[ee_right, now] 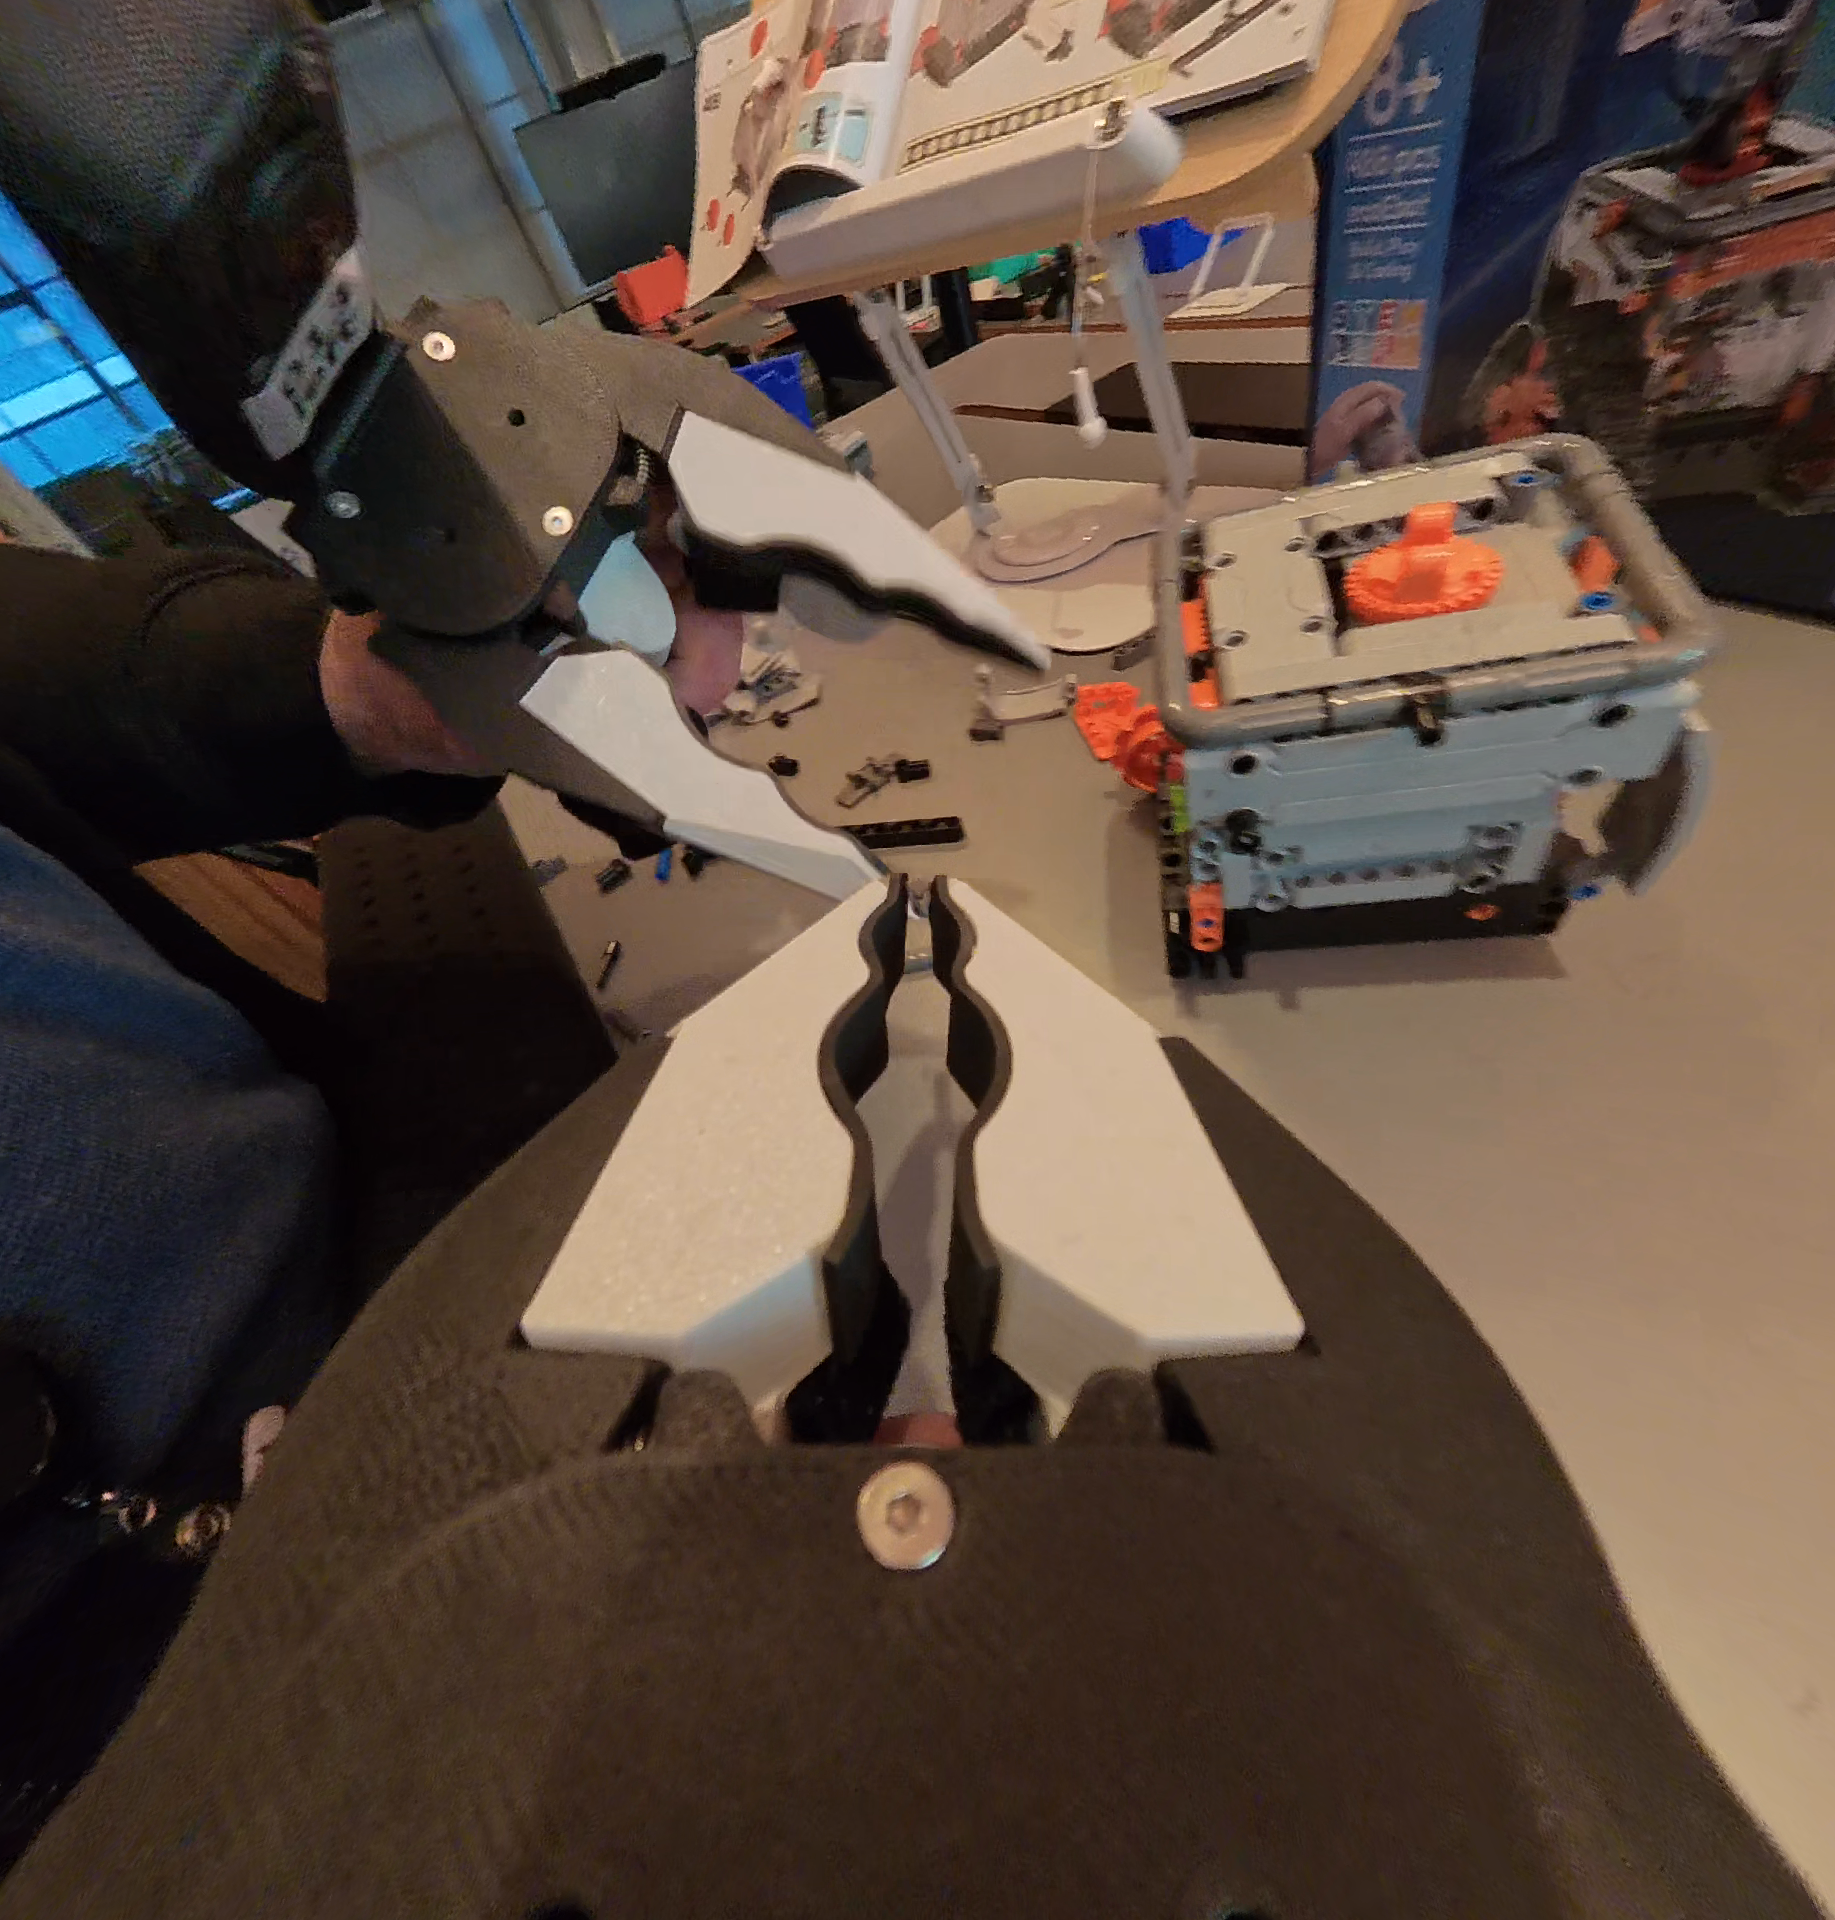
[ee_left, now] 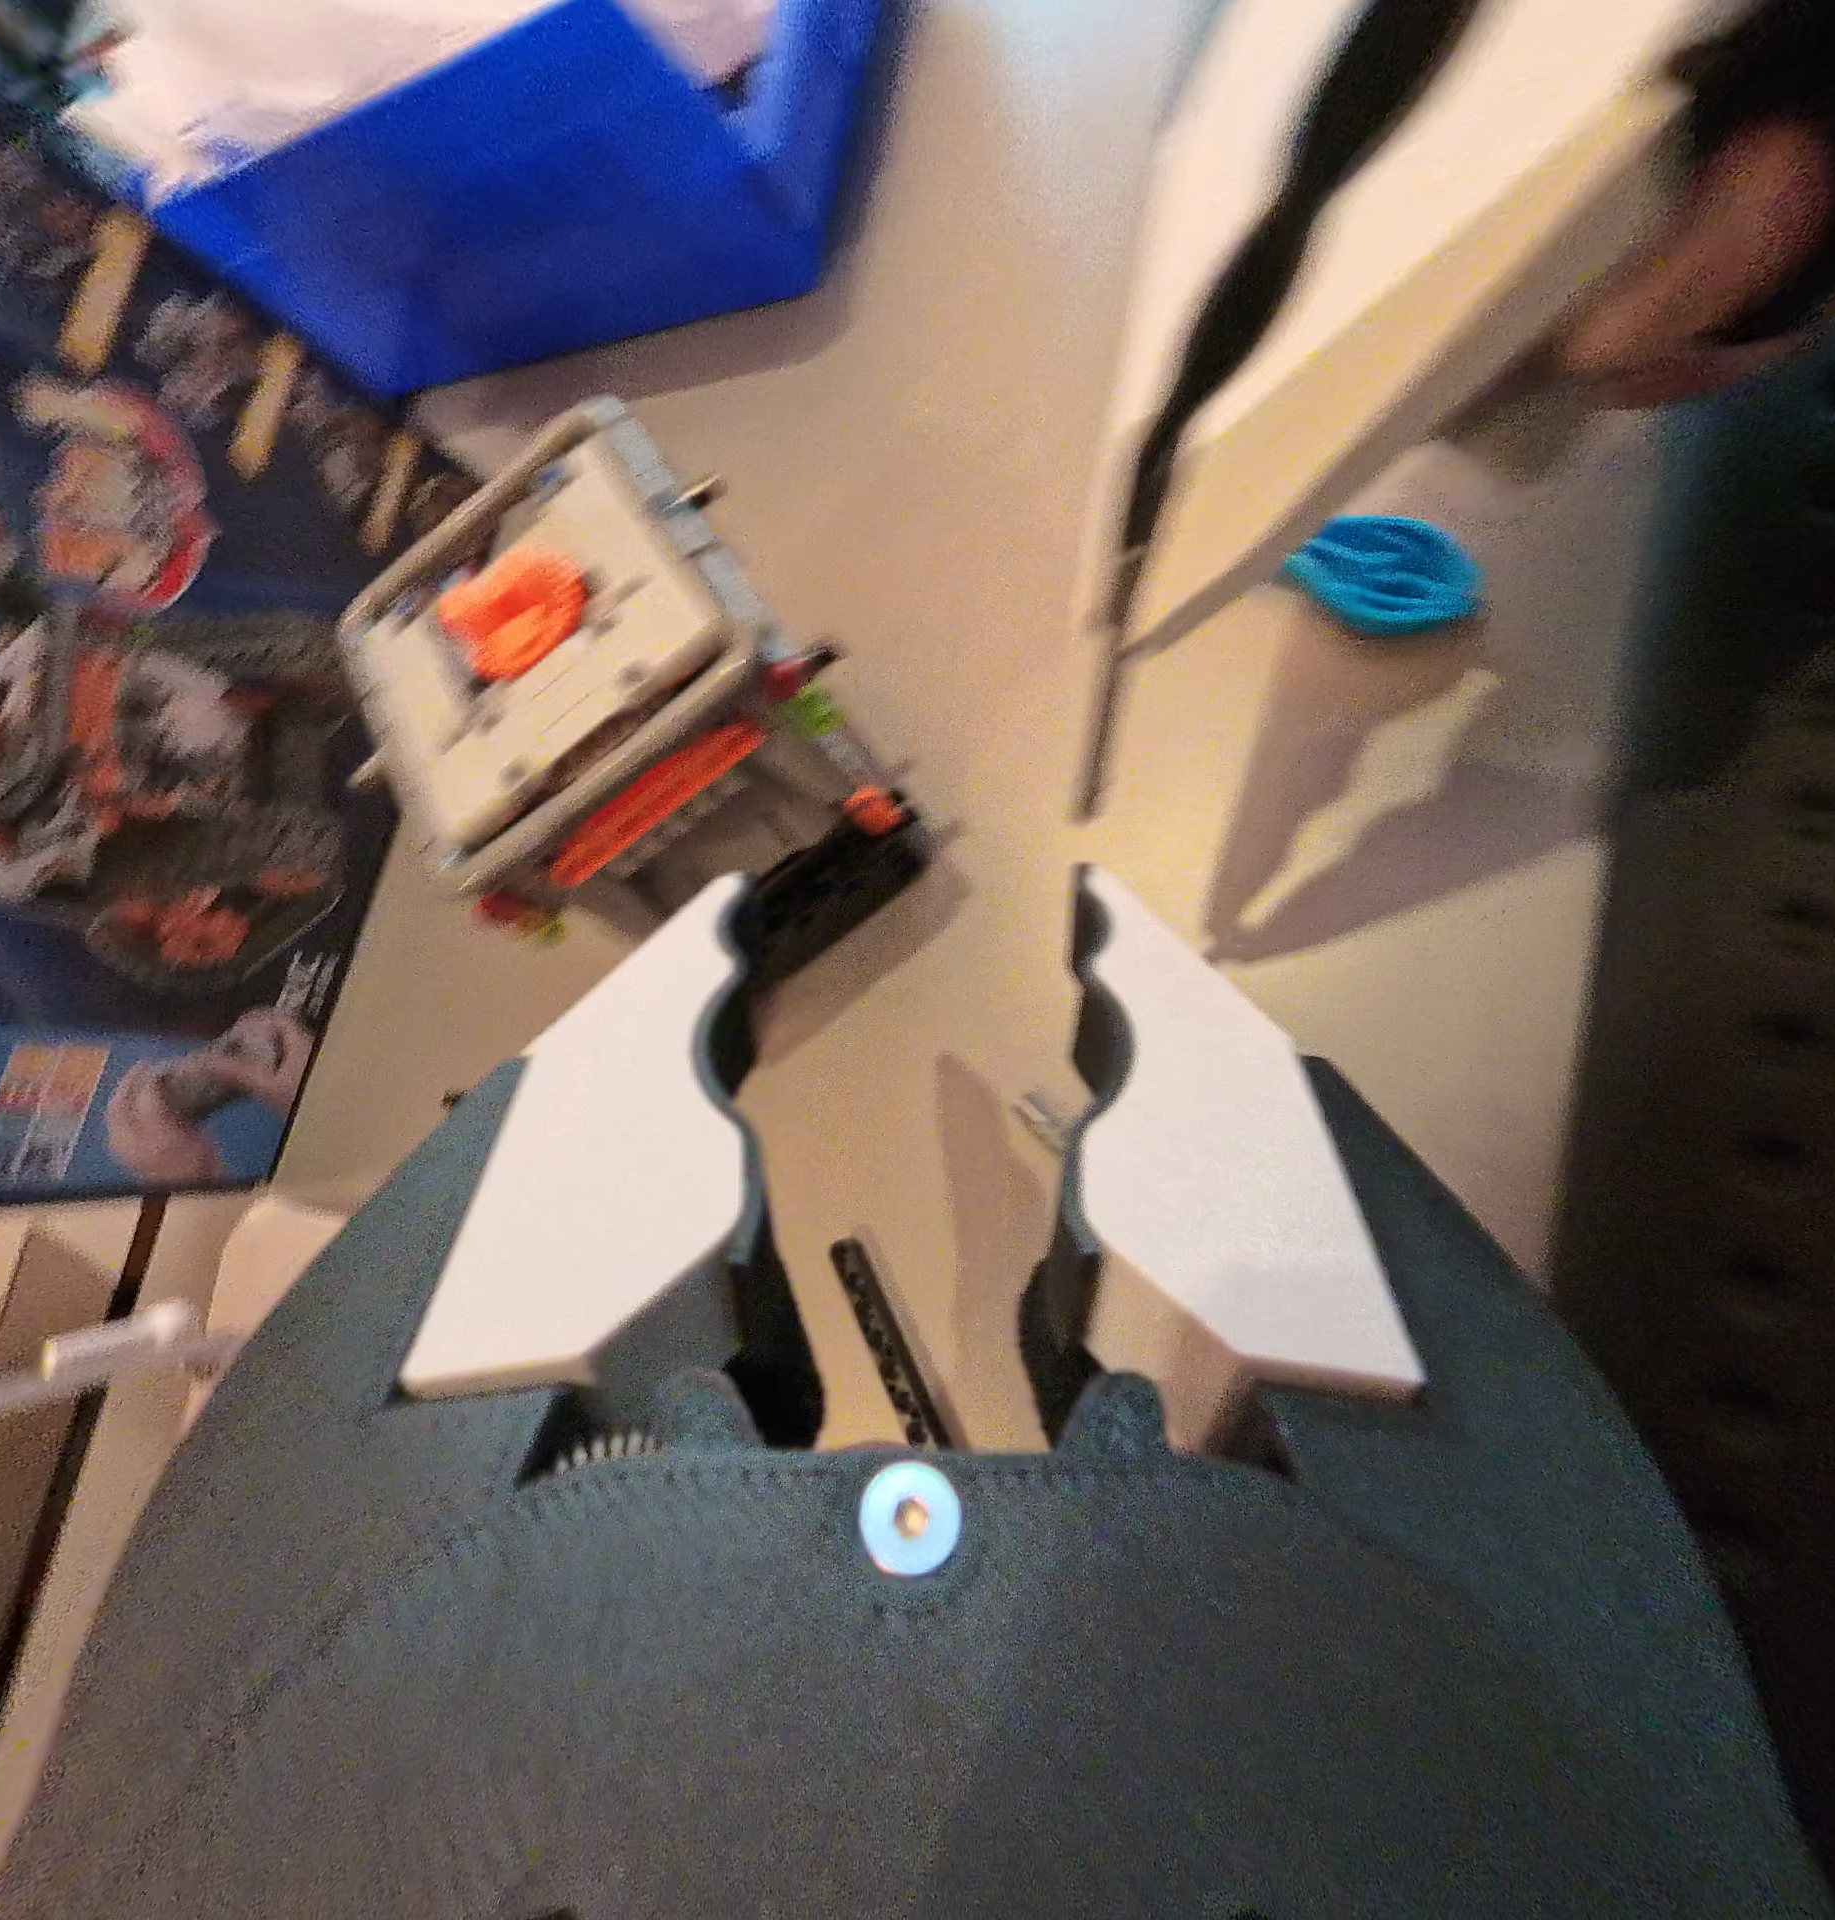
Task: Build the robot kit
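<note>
- My right gripper (ee_right: 918, 896) pinches a small grey piece (ee_right: 921, 914), mostly hidden between the fingertips, above the table (ee_right: 1515, 1195).
- My left gripper (ee_left: 908, 883) is spread wide, empty; its view is blurred.
- Brick-built grey-and-orange model (ee_right: 1412, 686) stands near, right of both.
- Loose black beam (ee_right: 908, 831) lies beyond.

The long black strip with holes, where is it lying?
The black strip lies flat on the grey table, left of the grey brick model, just beyond the right tongs.
</note>
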